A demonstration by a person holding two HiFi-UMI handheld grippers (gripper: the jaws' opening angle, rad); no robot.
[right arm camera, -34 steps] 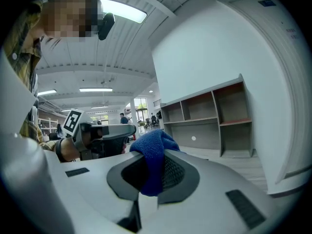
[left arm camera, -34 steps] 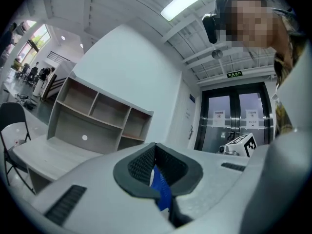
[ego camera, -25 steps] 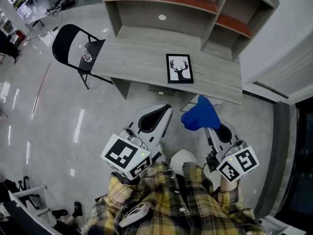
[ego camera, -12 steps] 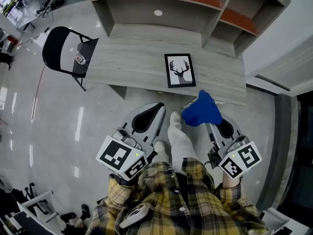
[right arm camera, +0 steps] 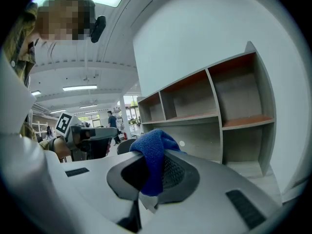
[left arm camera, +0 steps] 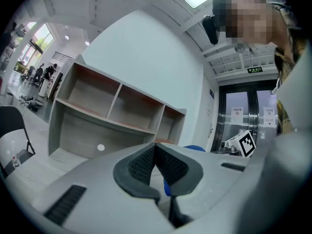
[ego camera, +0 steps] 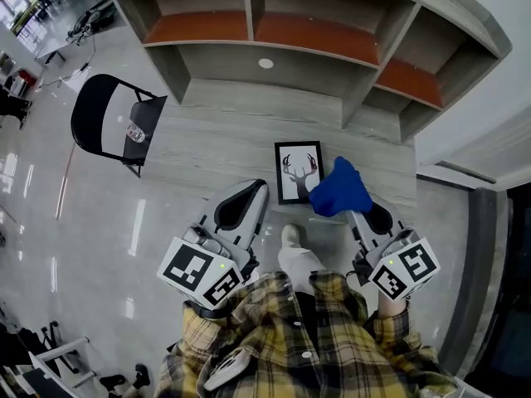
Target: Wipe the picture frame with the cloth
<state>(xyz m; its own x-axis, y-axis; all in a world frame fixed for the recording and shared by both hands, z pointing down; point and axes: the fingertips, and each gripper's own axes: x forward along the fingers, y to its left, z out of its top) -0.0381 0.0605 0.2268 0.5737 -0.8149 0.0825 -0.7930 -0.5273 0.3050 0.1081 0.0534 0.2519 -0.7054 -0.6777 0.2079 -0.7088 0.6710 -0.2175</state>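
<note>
Clamping the cloth (ego camera: 340, 191), the right hand-held gripper (ego camera: 350, 211) is now arriving at the picture frame (ego camera: 292, 169) for wiping; the left hand-held gripper (ego camera: 252, 191) is travelling closed, empty.

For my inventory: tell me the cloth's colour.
Blue. The cloth shows best in the right gripper view.

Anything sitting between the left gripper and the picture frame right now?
No. In the head view, only a narrow strip of bare desk shows between the left gripper and the picture frame.
</note>
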